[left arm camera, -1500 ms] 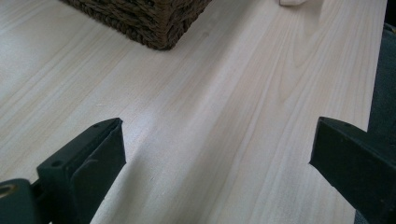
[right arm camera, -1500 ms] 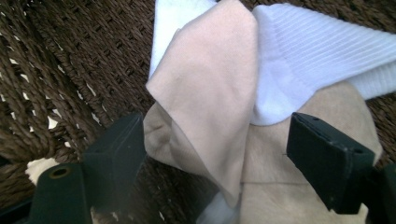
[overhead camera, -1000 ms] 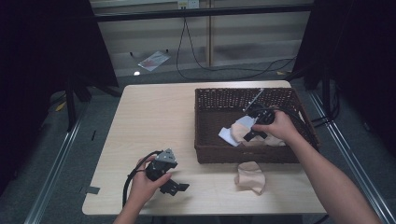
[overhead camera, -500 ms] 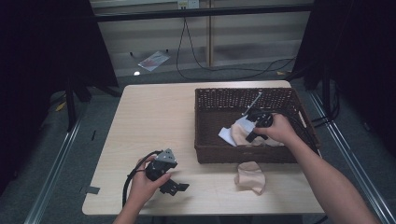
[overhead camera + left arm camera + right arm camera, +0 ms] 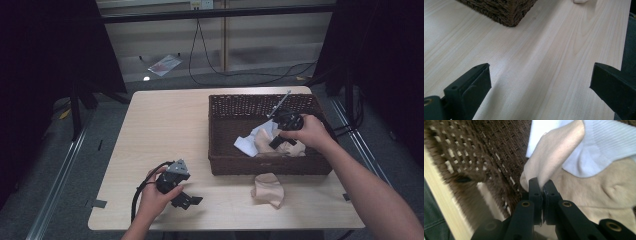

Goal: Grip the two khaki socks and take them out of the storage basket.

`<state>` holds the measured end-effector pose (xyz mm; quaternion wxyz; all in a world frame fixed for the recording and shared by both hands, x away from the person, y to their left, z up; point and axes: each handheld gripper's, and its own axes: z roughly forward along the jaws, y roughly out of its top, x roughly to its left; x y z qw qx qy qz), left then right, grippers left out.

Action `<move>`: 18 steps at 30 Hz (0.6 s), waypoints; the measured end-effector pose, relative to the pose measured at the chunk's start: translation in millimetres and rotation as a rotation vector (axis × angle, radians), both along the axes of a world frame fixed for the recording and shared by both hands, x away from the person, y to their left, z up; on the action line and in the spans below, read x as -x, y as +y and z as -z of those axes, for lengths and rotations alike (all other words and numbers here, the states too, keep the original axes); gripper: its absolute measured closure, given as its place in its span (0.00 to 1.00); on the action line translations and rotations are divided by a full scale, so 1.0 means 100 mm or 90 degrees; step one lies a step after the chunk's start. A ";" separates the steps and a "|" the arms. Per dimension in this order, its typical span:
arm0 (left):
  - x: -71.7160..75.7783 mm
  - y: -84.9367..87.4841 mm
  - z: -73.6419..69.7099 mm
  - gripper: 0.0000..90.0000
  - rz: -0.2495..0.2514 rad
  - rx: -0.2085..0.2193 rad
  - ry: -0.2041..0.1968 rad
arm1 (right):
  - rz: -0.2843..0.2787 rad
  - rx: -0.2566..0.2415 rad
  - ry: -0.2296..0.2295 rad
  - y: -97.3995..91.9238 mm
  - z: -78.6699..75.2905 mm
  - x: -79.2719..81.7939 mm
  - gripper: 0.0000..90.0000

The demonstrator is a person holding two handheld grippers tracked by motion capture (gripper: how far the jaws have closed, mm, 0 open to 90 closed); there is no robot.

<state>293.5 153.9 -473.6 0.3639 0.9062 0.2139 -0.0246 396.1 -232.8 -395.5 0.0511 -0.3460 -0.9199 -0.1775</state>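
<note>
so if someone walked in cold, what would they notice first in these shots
Probably the dark wicker basket on the right half of the table, where the right gripper is shut on a beige cloth lying beside a white cloth. Next, another beige cloth crumpled on the table just in front of the basket. The left gripper rests open near the table's front edge.

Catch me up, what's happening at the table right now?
A person works with two handheld grippers. The right gripper is down in the brown wicker basket, its jaws pinched shut on a beige cloth that lies beside a white cloth. Another beige cloth sits on the wooden table in front of the basket. The left gripper rests open near the table's front edge, holding nothing.
</note>
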 end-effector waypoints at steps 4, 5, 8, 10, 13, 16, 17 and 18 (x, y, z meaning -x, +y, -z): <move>0.00 0.00 0.00 0.03 0.000 0.001 0.001 | -0.002 -0.011 -0.005 -0.05 -0.14 0.04 0.98; 0.00 0.00 0.00 0.03 0.000 0.001 0.001 | -0.005 -0.016 -0.005 -0.06 -0.18 0.05 0.98; 0.00 -0.01 0.00 0.03 -0.003 -0.002 -0.001 | -0.005 -0.018 -0.007 -0.09 -0.27 0.07 0.98; 0.00 -0.01 0.01 0.03 0.000 -0.002 0.001 | -0.012 -0.017 -0.007 -0.09 -0.34 0.09 0.98; 0.00 -0.01 0.00 0.03 0.002 -0.008 -0.001 | -0.021 -0.017 -0.010 -0.08 -0.44 0.12 0.98; 0.00 -0.01 0.01 0.03 0.002 -0.001 0.001 | -0.022 -0.021 -0.012 -0.07 -0.53 0.13 0.98; 0.00 -0.01 0.01 0.03 0.002 -0.001 0.001 | -0.024 -0.022 -0.013 -0.08 -0.56 0.13 0.97; 0.00 -0.01 0.01 0.03 0.001 -0.003 0.000 | -0.024 -0.021 -0.014 -0.08 -0.59 0.14 0.98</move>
